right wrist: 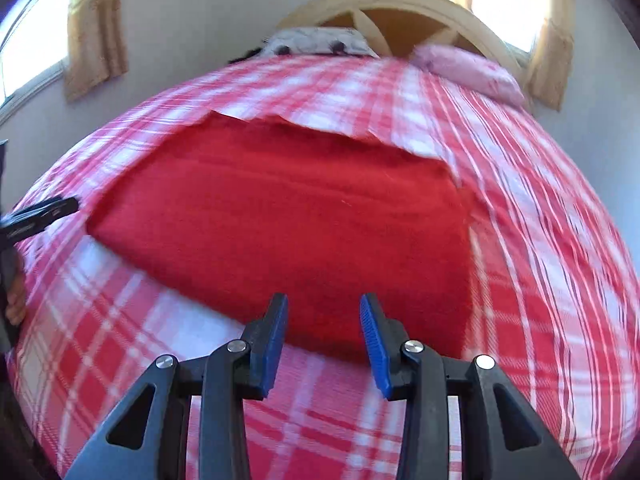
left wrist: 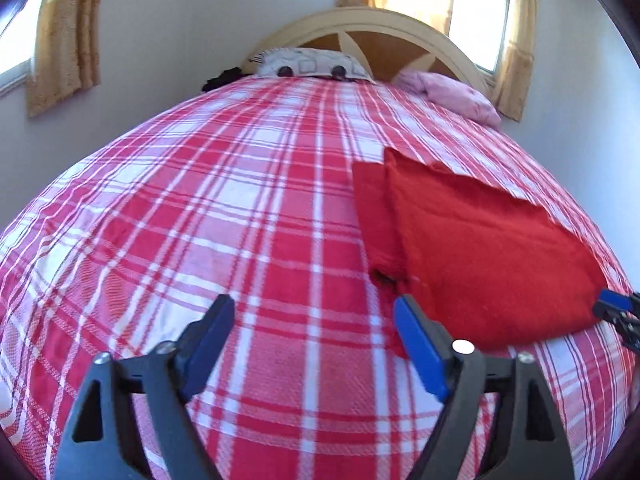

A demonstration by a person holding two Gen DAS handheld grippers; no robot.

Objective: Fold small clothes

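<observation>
A red garment lies folded flat on the red-and-white plaid bedspread. In the left wrist view it is to the right of my left gripper, which is open and empty just beside the garment's near left corner. The right gripper's tips show at the far right edge by the garment. In the right wrist view the garment fills the middle, and my right gripper is open and empty at its near edge. The left gripper shows at the left edge.
A patterned pillow and a pink pillow lie by the wooden headboard. A dark item sits at the bed's far left. Curtained windows flank the bed. The bedspread extends right of the garment.
</observation>
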